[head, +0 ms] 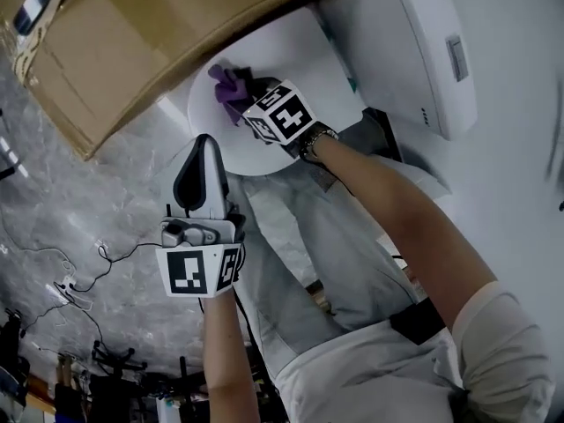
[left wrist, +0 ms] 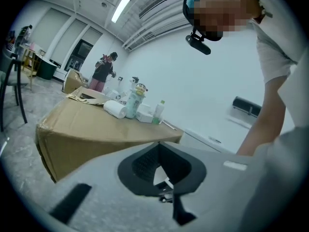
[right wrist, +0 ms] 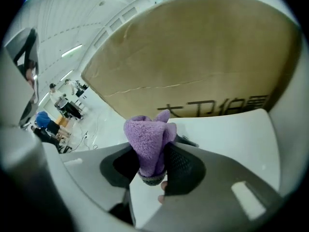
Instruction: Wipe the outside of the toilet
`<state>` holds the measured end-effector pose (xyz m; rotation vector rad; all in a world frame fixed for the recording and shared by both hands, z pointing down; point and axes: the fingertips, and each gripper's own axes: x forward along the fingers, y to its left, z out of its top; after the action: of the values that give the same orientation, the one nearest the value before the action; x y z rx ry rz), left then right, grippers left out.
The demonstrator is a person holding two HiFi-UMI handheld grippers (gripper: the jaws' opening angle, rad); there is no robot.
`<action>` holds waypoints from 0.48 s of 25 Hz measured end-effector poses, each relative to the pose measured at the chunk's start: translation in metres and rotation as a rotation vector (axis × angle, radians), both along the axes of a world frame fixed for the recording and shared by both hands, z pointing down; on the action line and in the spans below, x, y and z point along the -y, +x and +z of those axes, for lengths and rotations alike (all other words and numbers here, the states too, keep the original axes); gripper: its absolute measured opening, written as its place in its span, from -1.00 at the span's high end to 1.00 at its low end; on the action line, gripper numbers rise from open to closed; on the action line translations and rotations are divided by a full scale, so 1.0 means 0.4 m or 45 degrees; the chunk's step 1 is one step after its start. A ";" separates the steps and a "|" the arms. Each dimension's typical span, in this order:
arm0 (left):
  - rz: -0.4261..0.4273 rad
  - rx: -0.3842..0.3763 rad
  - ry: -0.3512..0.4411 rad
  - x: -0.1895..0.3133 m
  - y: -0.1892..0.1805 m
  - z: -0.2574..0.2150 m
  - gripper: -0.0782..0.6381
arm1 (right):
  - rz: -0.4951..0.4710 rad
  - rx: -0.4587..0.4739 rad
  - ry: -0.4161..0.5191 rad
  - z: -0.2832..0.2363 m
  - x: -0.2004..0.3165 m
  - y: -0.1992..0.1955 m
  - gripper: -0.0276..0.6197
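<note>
The white glossy toilet (head: 291,47) is seen from steeply above, its closed rounded lid lying in front of its boxy white tank (head: 414,42). The top of that lid is where the small purple terry cloth (head: 229,82) is pressed. The cloth is clamped between the jaws of the right gripper (head: 249,95), bunched so that a thick wad sticks out beyond the jaw tips. This seems to be done so that only soft fabric, not the hard jaws, meets the lid.

In the right gripper view the cloth (right wrist: 147,139) fills the gap of the right gripper (right wrist: 153,163), and the white surface of the toilet (right wrist: 231,134) lies directly under it. The gripper is tilted down towards the lid, which suits a sweeping stroke across it.

The left gripper (head: 204,179) is held just off the rim of the lid, on the side away from the tank and over the grey marbled floor (head: 79,201). Its jaws are closed together at the tips with nothing between them, as the left gripper view (left wrist: 159,151) confirms. It is judged to be parked there to leave the wiping path free.

A large brown cardboard box (head: 132,51) stands close against the side of the toilet, so that flank is probably hard to reach. The wiping is judged to be at the lid stage, with the tank and sides not yet reached.
</note>
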<state>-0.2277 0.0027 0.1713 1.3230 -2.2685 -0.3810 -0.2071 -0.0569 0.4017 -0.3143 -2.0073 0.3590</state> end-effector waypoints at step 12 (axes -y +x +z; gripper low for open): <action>0.050 0.007 0.026 0.174 0.140 -0.023 0.76 | 0.445 -0.191 0.315 0.004 0.608 0.203 0.51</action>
<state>-0.1717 -0.0669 0.1621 1.3787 -2.2451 -0.3885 -0.1258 -0.3001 0.4034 0.2159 -1.9302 0.3351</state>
